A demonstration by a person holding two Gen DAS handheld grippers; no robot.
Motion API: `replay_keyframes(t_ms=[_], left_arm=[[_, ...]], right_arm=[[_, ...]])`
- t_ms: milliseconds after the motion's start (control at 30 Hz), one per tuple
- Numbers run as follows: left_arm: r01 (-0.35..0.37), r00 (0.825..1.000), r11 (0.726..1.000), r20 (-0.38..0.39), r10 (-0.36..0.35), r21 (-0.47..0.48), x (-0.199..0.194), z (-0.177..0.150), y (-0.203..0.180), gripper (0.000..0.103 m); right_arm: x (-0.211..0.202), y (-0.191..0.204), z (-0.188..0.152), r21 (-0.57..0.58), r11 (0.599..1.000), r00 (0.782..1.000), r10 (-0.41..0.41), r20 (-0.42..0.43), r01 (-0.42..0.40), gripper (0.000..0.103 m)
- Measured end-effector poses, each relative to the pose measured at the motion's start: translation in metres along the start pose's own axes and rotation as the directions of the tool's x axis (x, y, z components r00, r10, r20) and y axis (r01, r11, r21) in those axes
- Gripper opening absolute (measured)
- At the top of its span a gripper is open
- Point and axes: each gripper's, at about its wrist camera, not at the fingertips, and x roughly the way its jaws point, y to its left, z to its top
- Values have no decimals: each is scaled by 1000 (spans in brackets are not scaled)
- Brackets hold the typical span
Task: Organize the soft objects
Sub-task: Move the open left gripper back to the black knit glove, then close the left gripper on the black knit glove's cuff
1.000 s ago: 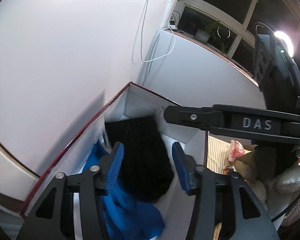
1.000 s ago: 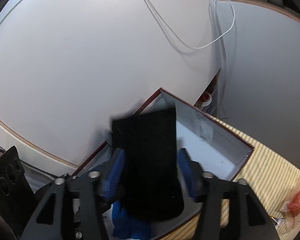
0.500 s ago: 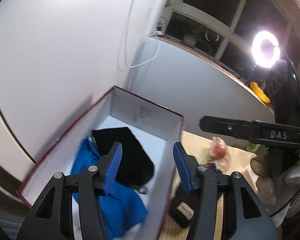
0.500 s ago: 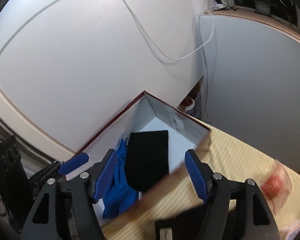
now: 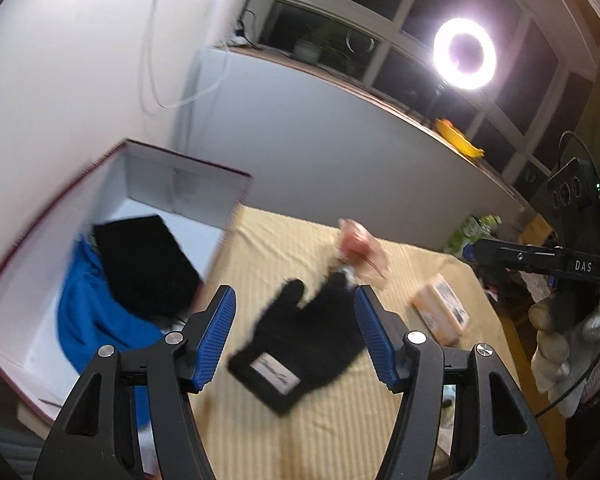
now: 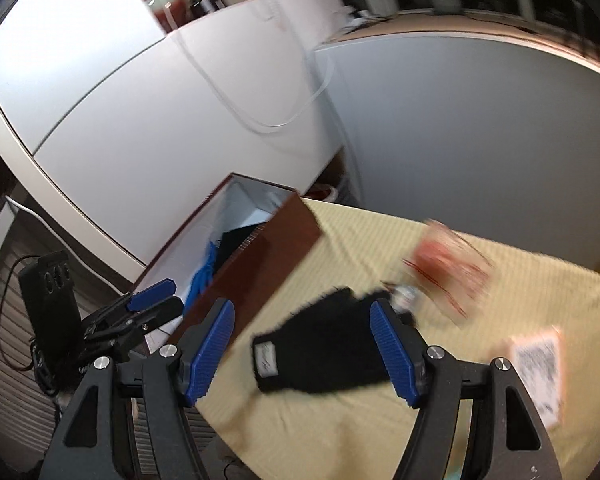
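Note:
A black knit glove (image 5: 304,340) with a white label lies flat on the yellow striped cloth; it also shows in the right wrist view (image 6: 320,354). My left gripper (image 5: 294,334) is open and empty above it. My right gripper (image 6: 302,346) is open and empty, also over the glove. A dark red box (image 5: 188,162) with a white inside stands at the left and holds a folded black cloth (image 5: 144,264) on a blue cloth (image 5: 96,320). The box also shows in the right wrist view (image 6: 272,264).
A pink packet (image 5: 362,246) and a small orange carton (image 5: 442,312) lie on the yellow cloth (image 5: 332,432) beyond the glove. White walls stand behind the box. A ring light (image 5: 464,54) shines at the upper right. The left gripper's body (image 6: 136,316) sits beside the box.
Both grippers have pulled back from the box and swung right over the table. The right gripper has let go of the black cloth, which now lies in the box.

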Motion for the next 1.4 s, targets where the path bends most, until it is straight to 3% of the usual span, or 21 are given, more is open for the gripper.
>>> replay_keyframes(t_ms=[167, 300, 567, 900, 1167, 1400], left_arm=[[22, 999, 1000, -24, -22, -3, 7, -22, -15, 61], [16, 999, 999, -38, -18, -46, 12, -49, -16, 61], [-15, 998, 996, -66, 9, -92, 25, -87, -15, 61], [-50, 995, 993, -95, 40, -103, 50, -97, -8, 61], [-67, 993, 991, -105, 55, -115, 66, -95, 1, 61], [-44, 993, 988, -112, 28, -146, 76, -94, 6, 61]], right_arm=[[-28, -31, -17, 41, 999, 1000, -16, 16, 15, 67], [-28, -47, -27, 63, 998, 1000, -19, 1, 19, 67], [29, -54, -38, 78, 997, 993, 33, -116, -24, 67], [107, -64, -42, 90, 996, 971, -4, -240, 26, 67], [129, -77, -38, 106, 994, 964, -13, -265, 42, 67], [142, -78, -39, 105, 994, 959, 1, -282, 30, 67]])
